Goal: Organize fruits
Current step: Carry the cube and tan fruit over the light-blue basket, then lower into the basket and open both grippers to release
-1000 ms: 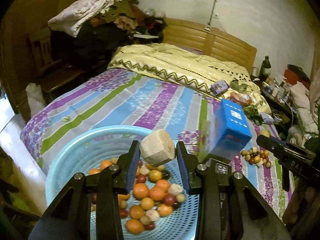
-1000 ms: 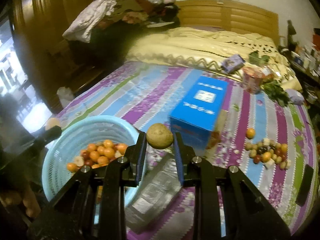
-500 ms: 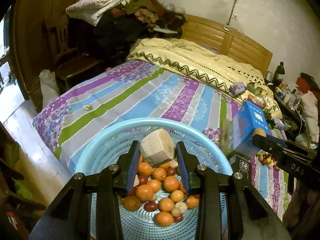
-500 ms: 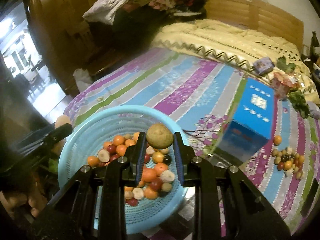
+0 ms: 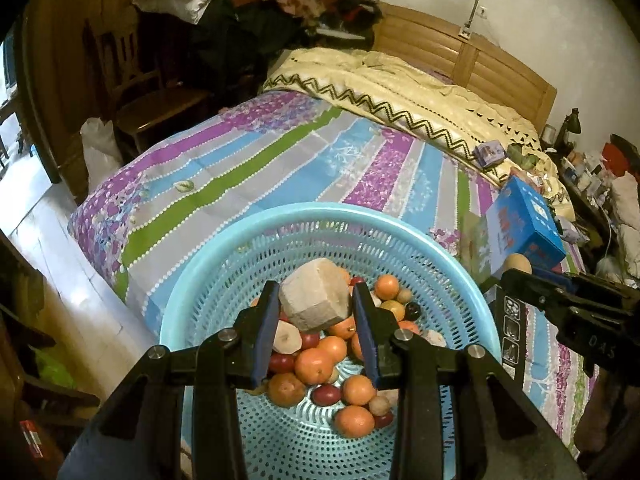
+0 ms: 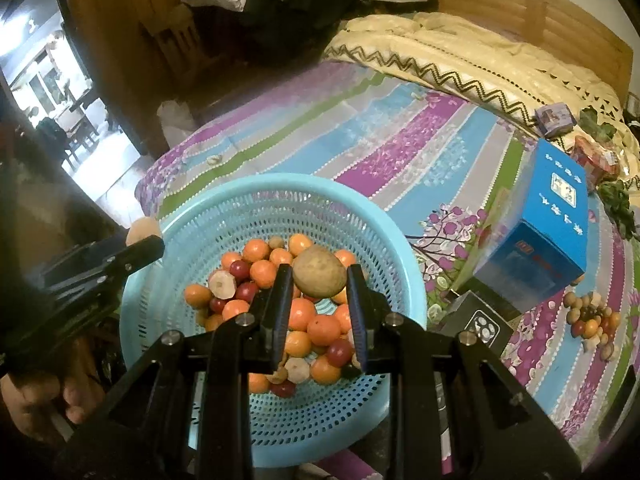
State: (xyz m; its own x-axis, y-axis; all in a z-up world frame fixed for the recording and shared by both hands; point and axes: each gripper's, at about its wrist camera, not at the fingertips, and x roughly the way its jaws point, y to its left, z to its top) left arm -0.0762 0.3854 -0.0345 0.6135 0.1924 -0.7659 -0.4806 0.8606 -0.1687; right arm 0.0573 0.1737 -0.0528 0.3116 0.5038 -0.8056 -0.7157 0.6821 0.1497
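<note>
A light blue perforated basket (image 5: 224,264) (image 6: 392,240) sits on the striped bedsheet, holding several orange, red and pale fruits (image 5: 316,364) (image 6: 256,272). My left gripper (image 5: 315,300) is shut on a pale, faceted peeled fruit (image 5: 314,300) above the basket. My right gripper (image 6: 319,276) is shut on a round brownish fruit (image 6: 319,271), also over the basket. In the left wrist view the right gripper (image 5: 520,270) enters from the right with its brown fruit (image 5: 517,263). In the right wrist view the left gripper (image 6: 142,240) comes in from the left, and a hand (image 6: 36,400) holds it.
A blue carton (image 6: 548,216) (image 5: 524,224) and a dark box (image 6: 476,320) lie right of the basket. A small pile of loose fruits (image 6: 592,320) sits farther right on the sheet. A cream quilt (image 5: 400,88) covers the head of the bed. A chair with clothes (image 5: 168,80) stands at left.
Both grippers have moved left over the basket with their fruits still held. The basket now fills the view under each gripper, and the blue carton has slid to the right.
</note>
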